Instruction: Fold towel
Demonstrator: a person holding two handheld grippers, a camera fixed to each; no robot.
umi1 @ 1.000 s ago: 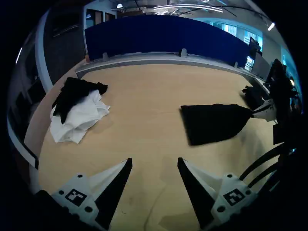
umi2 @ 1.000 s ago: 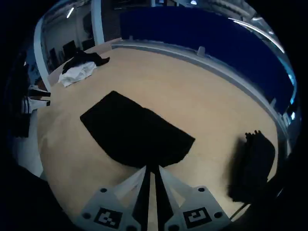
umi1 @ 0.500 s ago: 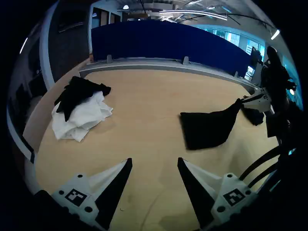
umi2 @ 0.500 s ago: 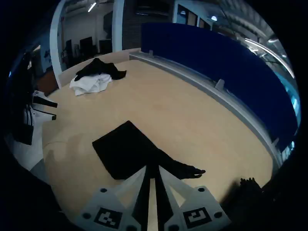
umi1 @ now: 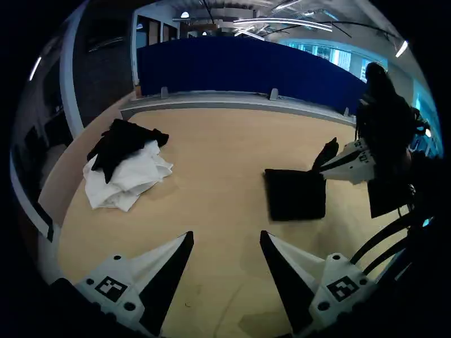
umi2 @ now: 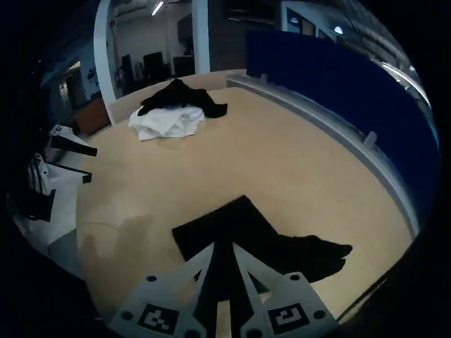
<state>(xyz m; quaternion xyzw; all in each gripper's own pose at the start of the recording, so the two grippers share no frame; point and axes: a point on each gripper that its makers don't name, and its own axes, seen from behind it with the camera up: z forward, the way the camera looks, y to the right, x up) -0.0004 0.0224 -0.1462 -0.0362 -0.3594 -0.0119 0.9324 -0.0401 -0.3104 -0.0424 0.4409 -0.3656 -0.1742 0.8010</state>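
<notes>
At the left of the table (umi1: 225, 135) a heap of white and black cloth (umi1: 127, 163) lies crumpled. Well to its right, your black towel (umi1: 296, 194) lies flat on the wood as a compact, nearly square dark patch, with one corner pulled up off the surface at its right edge.

Your left claw (umi1: 225, 234) hangs over bare wood near you, fingers spread wide, gripping nothing and well short of the towel. Your right claw (umi2: 224, 246) is clenched on the towel, with black cloth running between its nearly closed fingers; in the left gripper view it reaches in from the right and pinches that raised corner.

A second ago the towel spread long and wide toward the right. It is now much narrower, because your right claw has carried its edge leftward over the rest.
</notes>
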